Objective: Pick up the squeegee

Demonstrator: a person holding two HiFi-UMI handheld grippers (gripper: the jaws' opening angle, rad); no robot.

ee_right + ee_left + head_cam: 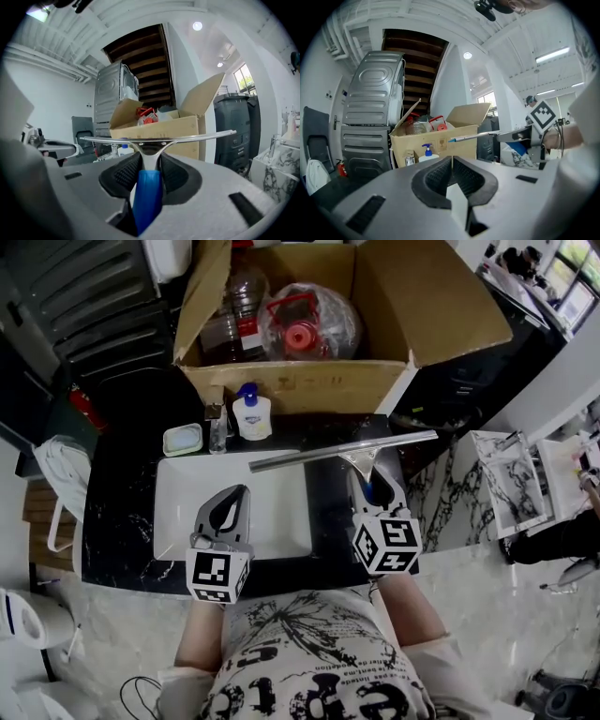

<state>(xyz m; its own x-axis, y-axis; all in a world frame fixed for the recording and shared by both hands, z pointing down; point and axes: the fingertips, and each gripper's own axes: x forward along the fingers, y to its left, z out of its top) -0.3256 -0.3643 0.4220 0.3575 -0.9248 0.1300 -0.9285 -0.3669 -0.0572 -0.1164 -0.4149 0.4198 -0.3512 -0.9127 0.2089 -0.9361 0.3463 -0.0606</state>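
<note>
Squeegee build: the slim metal squeegee (342, 452) is showing a long, thin, shiny blade bar, a polished neck flaring up into the bar with two small fasteners, and a bright blue handle.
Squeegee from the right gripper view: the squeegee (154, 138) is lying level across the frame, with its bar bowing slightly at the ends and its blue handle running back between the pads.
Squeegee from the left gripper view: the squeegee (473, 137) is appearing as a thin rod with a pale bluish tip, reaching out in front of the box.
Squeegee place: it is hanging in the air, clear of the surfaces. In the head view its bar is crossing the far edge of the white rectangular sink basin (178, 507) and the black speckled counter (112, 512), just short of the open brown cardboard box (300, 388).
Right gripper: the right gripper (373, 474) (150, 161) is pinching the squeegee, its ribbed pads pressing both sides where the neck meets the handle.
Left gripper: the left gripper (234, 498) (452, 161) is hovering over the basin with its jaws pressed together, holding nothing.
Beside the basin: a white pump bottle with a blue top (251, 415) is standing at the box's foot.
</note>
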